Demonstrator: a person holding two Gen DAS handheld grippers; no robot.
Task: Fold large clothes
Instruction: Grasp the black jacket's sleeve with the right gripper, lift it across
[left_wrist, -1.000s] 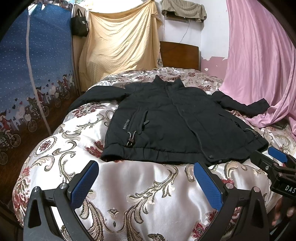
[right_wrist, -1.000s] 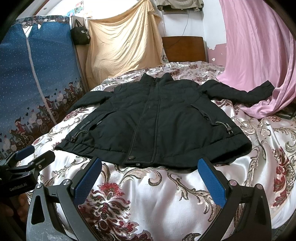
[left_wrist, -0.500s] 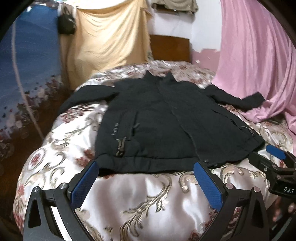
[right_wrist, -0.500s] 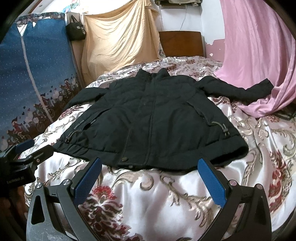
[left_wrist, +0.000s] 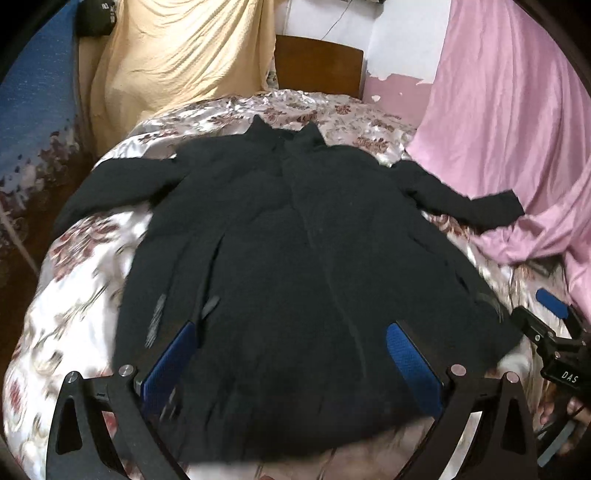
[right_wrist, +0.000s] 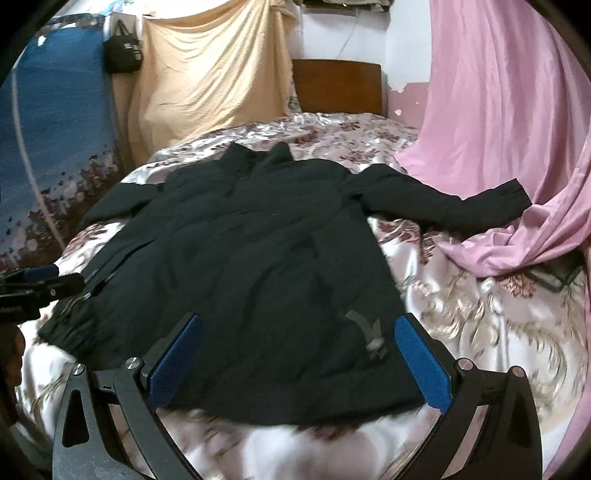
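Observation:
A black zip-up jacket (left_wrist: 295, 258) lies flat, front up, on the bed, sleeves spread to both sides; it also shows in the right wrist view (right_wrist: 251, 266). My left gripper (left_wrist: 291, 365) is open, its blue pads over the jacket's lower hem, left of centre. My right gripper (right_wrist: 299, 362) is open over the hem's right part, near a drawcord toggle (right_wrist: 371, 334). The right gripper also shows at the right edge of the left wrist view (left_wrist: 554, 332), the left gripper at the left edge of the right wrist view (right_wrist: 37, 284). Neither holds anything.
The bed has a shiny floral bedspread (left_wrist: 85, 280). A pink curtain (left_wrist: 509, 129) drapes onto the bed at right, under the jacket's right cuff. A yellow cloth (left_wrist: 177, 55), a wooden headboard (left_wrist: 317, 62) and a blue patterned wardrobe cover (right_wrist: 48, 122) stand behind.
Both grippers have moved forward and down toward the jacket; their pads now lie over its lower hem instead of over bare bedspread. The jacket has not moved.

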